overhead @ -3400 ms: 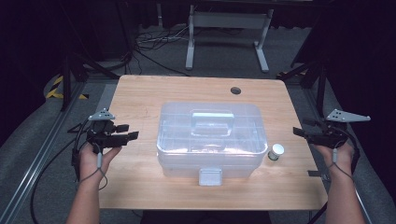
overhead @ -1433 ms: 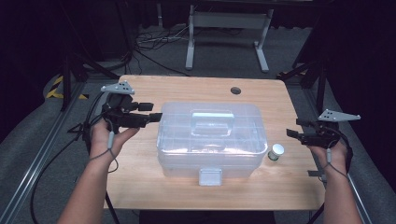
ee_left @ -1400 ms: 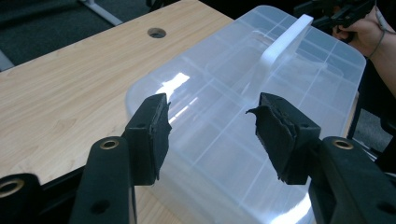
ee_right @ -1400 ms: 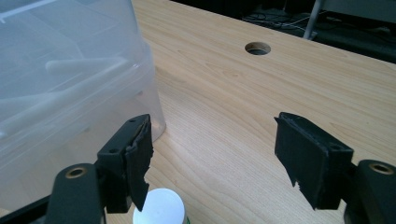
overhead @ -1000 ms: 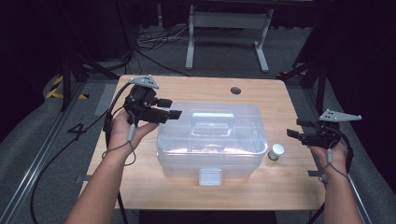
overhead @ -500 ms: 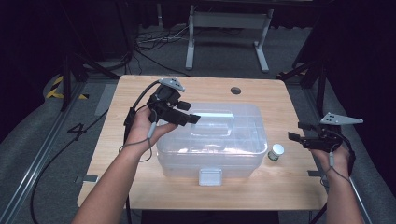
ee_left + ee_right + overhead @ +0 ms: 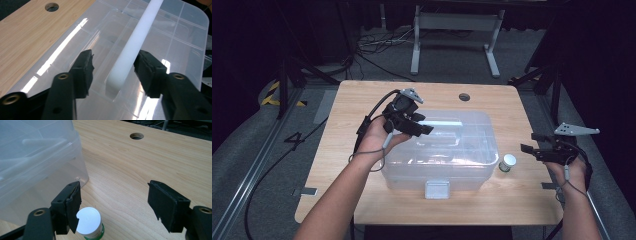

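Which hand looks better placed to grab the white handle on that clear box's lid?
Left. The left tool has the white handle between its closing jaws, not yet pressed. The right tool waits beside the box, near a small jar.

I am working in a lab or test studio, at a wooden table (image 7: pixel 362 100) with a cable hole (image 7: pixel 464 96). Behind the table, cables (image 7: pixel 377 45) sprawl over grey carpet beside a metal stand (image 7: pixel 454 30); left of it runs a floor rail (image 7: pixel 252 165) with hazard tape (image 7: pixel 274 92).

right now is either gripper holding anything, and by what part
Nothing is held yet. The left gripper straddles the box's white handle with gaps on both sides, its jaws just closing. The right gripper is open.
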Action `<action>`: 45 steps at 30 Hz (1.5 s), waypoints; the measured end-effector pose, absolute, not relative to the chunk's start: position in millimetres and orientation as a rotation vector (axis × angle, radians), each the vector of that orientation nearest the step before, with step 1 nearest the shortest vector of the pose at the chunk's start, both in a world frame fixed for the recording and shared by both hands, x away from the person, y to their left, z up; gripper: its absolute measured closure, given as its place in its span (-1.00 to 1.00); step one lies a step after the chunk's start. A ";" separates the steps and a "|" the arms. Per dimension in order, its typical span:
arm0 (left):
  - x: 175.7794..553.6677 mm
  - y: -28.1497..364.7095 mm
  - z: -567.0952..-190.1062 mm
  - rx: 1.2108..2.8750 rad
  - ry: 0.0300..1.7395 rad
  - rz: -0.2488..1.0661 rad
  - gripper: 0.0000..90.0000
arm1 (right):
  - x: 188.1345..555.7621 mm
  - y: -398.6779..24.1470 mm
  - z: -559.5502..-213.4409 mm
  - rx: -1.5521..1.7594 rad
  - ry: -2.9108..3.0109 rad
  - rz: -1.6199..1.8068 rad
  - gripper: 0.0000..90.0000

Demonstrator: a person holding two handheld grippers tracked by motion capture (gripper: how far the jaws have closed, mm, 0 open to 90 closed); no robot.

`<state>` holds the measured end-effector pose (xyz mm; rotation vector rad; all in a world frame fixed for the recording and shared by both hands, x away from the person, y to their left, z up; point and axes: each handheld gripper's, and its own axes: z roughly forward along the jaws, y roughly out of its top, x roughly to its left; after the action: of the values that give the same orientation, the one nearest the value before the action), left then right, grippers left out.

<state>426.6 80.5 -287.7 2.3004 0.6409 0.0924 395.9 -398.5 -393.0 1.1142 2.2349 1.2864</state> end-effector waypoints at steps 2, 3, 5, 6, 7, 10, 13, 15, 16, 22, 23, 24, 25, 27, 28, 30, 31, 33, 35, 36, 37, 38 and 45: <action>427.6 78.9 -290.0 2.303 0.613 0.081 0.25 | 396.1 -398.3 -393.5 1.113 2.237 1.281 -0.39; 427.6 78.5 -291.1 2.301 0.588 0.082 0.30 | 396.2 -398.2 -393.6 1.114 2.239 1.281 -0.39; 428.5 78.1 -292.3 2.309 0.536 0.078 0.39 | 396.2 -398.0 -393.6 1.115 2.239 1.281 -0.39; 429.1 78.2 -292.5 2.309 0.525 0.071 0.42 | 396.2 -397.9 -393.5 1.112 2.239 1.281 -0.39; 429.5 77.9 -292.3 2.311 0.521 0.072 0.45 | 396.1 -397.8 -393.4 1.111 2.239 1.281 -0.39; 428.9 77.1 -292.0 2.335 0.460 0.110 0.52 | 396.2 -397.6 -393.4 1.109 2.240 1.280 -0.39; 427.1 75.8 -290.9 2.354 0.427 0.147 0.55 | 396.2 -397.4 -393.4 1.108 2.241 1.278 -0.39; 426.1 75.1 -290.2 2.362 0.412 0.165 0.56 | 396.3 -397.1 -393.5 1.106 2.243 1.275 -0.39; 425.8 74.9 -289.9 2.366 0.405 0.172 0.56 | 396.4 -397.0 -393.5 1.106 2.243 1.274 -0.39; 424.5 70.5 -285.2 2.414 0.374 0.215 0.57 | 396.4 -395.7 -394.0 1.107 2.251 1.272 -0.39; 425.2 69.6 -284.1 2.421 0.378 0.211 0.57 | 396.2 -395.3 -394.0 1.107 2.252 1.271 -0.39; 425.9 68.7 -282.7 2.432 0.381 0.207 0.57 | 395.9 -394.9 -394.0 1.107 2.254 1.270 -0.39; 426.4 68.0 -281.5 2.439 0.382 0.209 0.57 | 395.6 -394.6 -394.1 1.102 2.257 1.266 -0.39; 427.3 67.5 -279.4 2.444 0.378 0.217 0.57 | 395.0 -394.0 -394.2 1.102 2.260 1.264 -0.39; 427.9 67.7 -278.4 2.441 0.379 0.217 0.57 | 394.5 -393.8 -394.4 1.103 2.261 1.261 -0.39; 430.8 68.2 -275.0 2.437 0.393 0.200 0.57 | 394.0 -393.9 -394.6 1.100 2.264 1.257 -0.39; 432.2 68.3 -273.6 2.437 0.399 0.194 0.57 | 393.5 -394.0 -394.8 1.100 2.266 1.255 -0.39; 434.7 67.9 -271.4 2.435 0.406 0.189 0.56 | 392.7 -394.2 -394.8 1.107 2.266 1.253 -0.39; 436.7 68.0 -269.4 2.436 0.416 0.178 0.56 | 392.1 -394.7 -394.9 1.105 2.264 1.252 -0.39; 438.3 68.1 -268.2 2.436 0.415 0.178 0.56 | 391.7 -394.9 -394.8 1.105 2.264 1.253 -0.39; 439.0 68.1 -266.9 2.435 0.421 0.172 0.56 | 391.3 -395.1 -394.6 1.104 2.263 1.255 -0.39; 440.4 68.1 -265.7 2.431 0.418 0.173 0.56 | 390.5 -395.2 -394.3 1.108 2.263 1.255 -0.39; 454.3 68.8 -255.9 2.420 0.479 0.113 0.53 | 387.7 -392.4 -394.0 1.086 2.257 1.261 -0.34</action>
<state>454.3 68.8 -255.9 2.4197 0.4787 0.1129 387.7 -392.4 -394.0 1.0863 2.2566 1.2613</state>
